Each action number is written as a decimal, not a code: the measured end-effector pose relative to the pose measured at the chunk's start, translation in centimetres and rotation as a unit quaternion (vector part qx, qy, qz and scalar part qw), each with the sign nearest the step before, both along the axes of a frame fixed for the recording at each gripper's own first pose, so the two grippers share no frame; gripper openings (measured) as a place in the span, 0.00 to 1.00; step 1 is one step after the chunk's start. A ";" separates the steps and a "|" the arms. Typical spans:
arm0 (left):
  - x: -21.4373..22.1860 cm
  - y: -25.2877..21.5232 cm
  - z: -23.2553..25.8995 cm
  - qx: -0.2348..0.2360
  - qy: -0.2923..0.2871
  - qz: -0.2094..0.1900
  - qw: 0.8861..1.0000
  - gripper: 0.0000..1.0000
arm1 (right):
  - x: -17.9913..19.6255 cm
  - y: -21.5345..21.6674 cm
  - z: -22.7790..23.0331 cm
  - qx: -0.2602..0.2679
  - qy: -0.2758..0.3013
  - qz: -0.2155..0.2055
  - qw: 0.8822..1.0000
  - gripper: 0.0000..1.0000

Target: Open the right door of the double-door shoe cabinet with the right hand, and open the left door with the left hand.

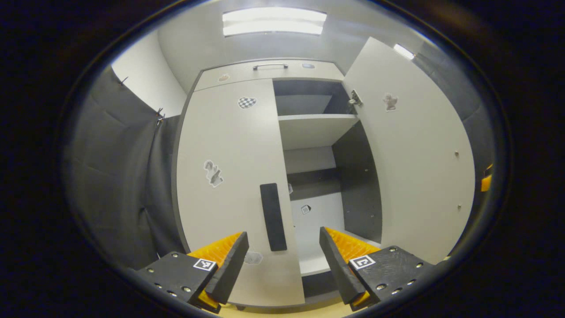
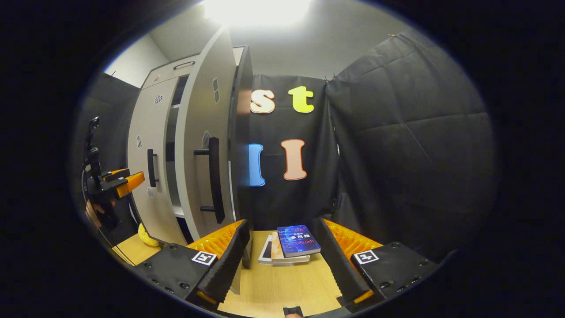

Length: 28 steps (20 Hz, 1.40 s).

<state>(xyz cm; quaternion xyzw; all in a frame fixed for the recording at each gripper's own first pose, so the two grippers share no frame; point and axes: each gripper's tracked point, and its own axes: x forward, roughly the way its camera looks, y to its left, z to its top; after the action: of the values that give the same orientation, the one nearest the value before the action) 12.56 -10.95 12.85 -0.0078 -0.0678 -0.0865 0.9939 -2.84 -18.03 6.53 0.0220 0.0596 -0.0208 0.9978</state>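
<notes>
right door (image 1: 415, 150) swung open | left door (image 1: 229, 176) blocks shelves (image 1: 315, 128)

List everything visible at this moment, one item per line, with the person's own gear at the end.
shoe cabinet: one, light grey, filling the booth's back.
left door: one, grey, closed.
right door: one, grey, swung open.
door handles: two, black, one on each door.
shelves: grey, inside the open half.
books: small stack, top one blue, on the wooden floor.
left hand-held gripper: open, facing the left door's handle.
right hand-held gripper: open, near the open door's edge.
</notes>
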 end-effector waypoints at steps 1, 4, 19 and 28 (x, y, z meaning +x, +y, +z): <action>0.9 0.4 0.2 -0.009 0.004 0.001 1.000 0.94 | -0.3 -0.4 -0.2 0.005 0.003 -0.005 1.000 0.96; 3.2 0.7 1.0 -0.021 0.008 0.004 1.000 0.94 | -0.9 -2.1 -1.1 0.009 0.014 -0.028 0.999 0.92; 9.6 -0.6 -1.9 -0.030 0.069 -0.002 0.997 0.52 | -1.7 -6.4 -3.0 0.032 0.034 -0.071 0.996 0.97; 9.6 -0.7 -2.1 -0.027 0.086 0.013 0.996 0.16 | -0.5 -7.5 -4.4 0.028 0.040 -0.051 0.998 0.92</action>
<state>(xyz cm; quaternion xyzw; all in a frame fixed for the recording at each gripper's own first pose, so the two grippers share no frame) 22.20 -11.63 10.70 -0.0410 0.0158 -0.0712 0.9965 -3.35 -25.57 2.17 0.0523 0.0992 -0.0703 0.9912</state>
